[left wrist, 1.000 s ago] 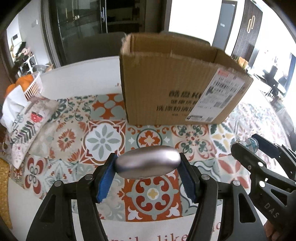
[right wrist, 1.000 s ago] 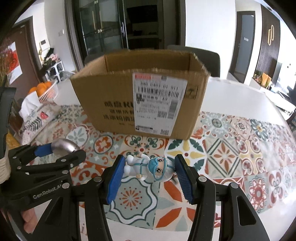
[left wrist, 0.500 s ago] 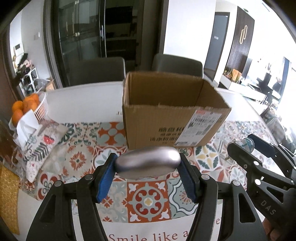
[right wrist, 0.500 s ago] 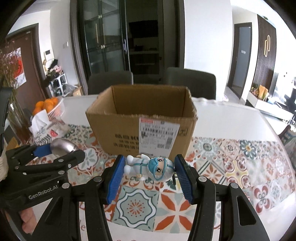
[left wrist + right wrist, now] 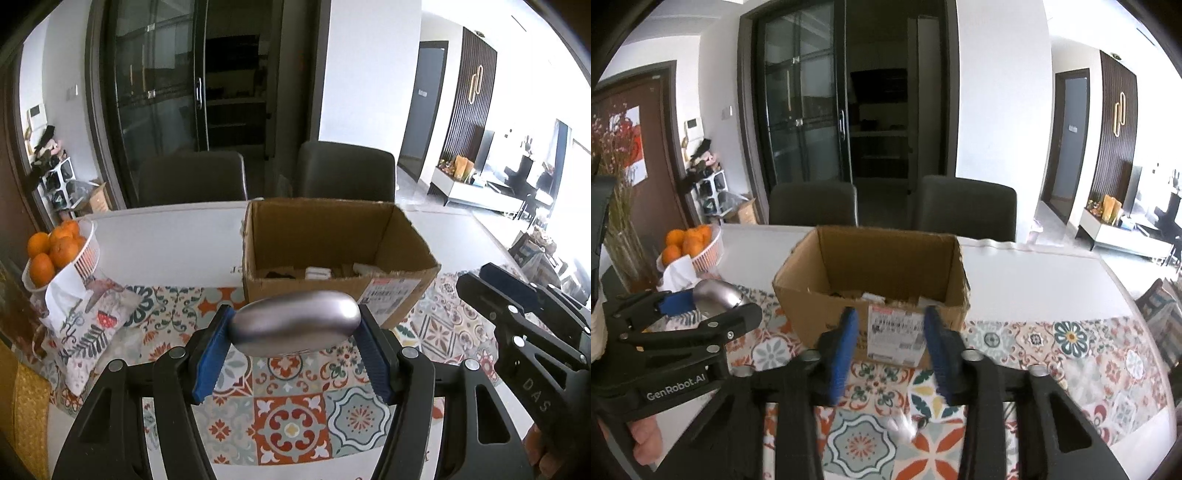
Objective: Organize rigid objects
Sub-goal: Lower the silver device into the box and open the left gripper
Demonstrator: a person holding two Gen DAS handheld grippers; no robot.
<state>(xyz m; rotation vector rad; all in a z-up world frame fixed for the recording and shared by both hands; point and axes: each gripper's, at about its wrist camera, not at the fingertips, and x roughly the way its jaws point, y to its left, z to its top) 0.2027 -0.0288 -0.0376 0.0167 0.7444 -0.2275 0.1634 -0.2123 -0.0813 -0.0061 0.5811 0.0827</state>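
Note:
My left gripper (image 5: pixel 295 314) is shut on a smooth silver oval object (image 5: pixel 291 328), held crosswise above the patterned tablecloth (image 5: pixel 295 421). In the right wrist view the same object (image 5: pixel 716 295) shows at the left. My right gripper (image 5: pixel 890 314) is closing, its blue pads blurred and nothing between them. The small white and teal figurine (image 5: pixel 903 428) is a blurred shape below the pads, over the cloth. The open cardboard box (image 5: pixel 886 266) stands just beyond both grippers, with several items in its bottom.
A white basket of oranges (image 5: pixel 55 251) and a patterned cloth bag (image 5: pixel 88 332) sit at the table's left. Two dark chairs (image 5: pixel 192 181) stand behind the white table. A vase of dried stems (image 5: pixel 617 229) is at the far left.
Both grippers have risen, so the box's inside now shows. The figurine has left the right gripper's pads, which have come closer together. The left gripper still holds the silver object.

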